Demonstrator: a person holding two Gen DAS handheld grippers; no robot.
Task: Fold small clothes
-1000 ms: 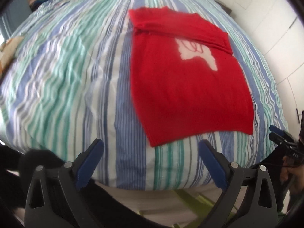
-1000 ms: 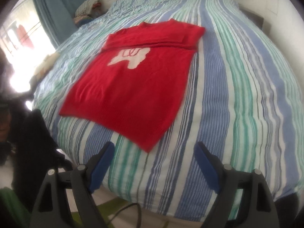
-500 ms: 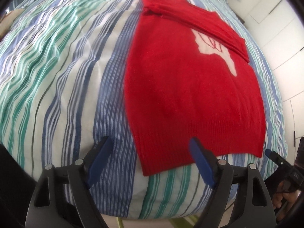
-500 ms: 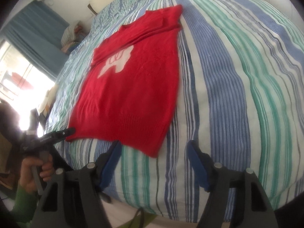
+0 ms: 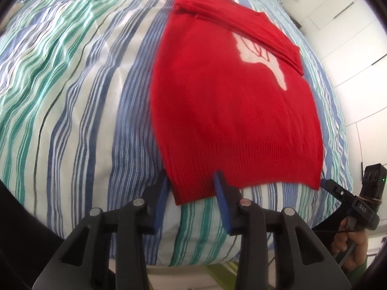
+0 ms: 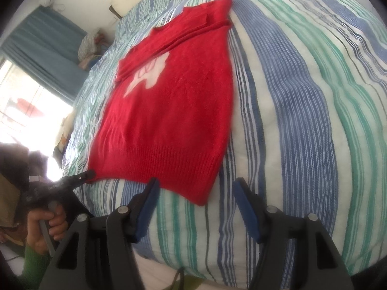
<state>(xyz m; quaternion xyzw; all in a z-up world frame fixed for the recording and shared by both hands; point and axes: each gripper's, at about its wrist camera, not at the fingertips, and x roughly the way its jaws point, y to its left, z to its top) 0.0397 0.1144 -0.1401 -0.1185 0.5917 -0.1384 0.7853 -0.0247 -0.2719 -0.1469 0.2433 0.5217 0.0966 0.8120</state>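
A red knit sweater (image 5: 229,101) with a white chest motif lies flat on the striped bed, sleeves folded across the chest; it also shows in the right wrist view (image 6: 169,111). My left gripper (image 5: 191,186) is open, its blue pads straddling the hem's near-left corner. My right gripper (image 6: 196,193) is open around the hem's near-right corner. The right gripper's tip shows in the left wrist view (image 5: 338,191) at the hem's other corner. The left gripper's tip shows in the right wrist view (image 6: 82,176).
The striped bed cover (image 5: 72,96) spreads wide on both sides of the sweater, and its front edge drops off just below the grippers. White cupboards (image 5: 358,48) stand on the right. A blue curtain (image 6: 48,48) and a bright window lie far left.
Both grippers have moved forward and down to the sweater's hem. The left jaws have narrowed around the near-left corner; the right gripper now straddles the near-right corner.
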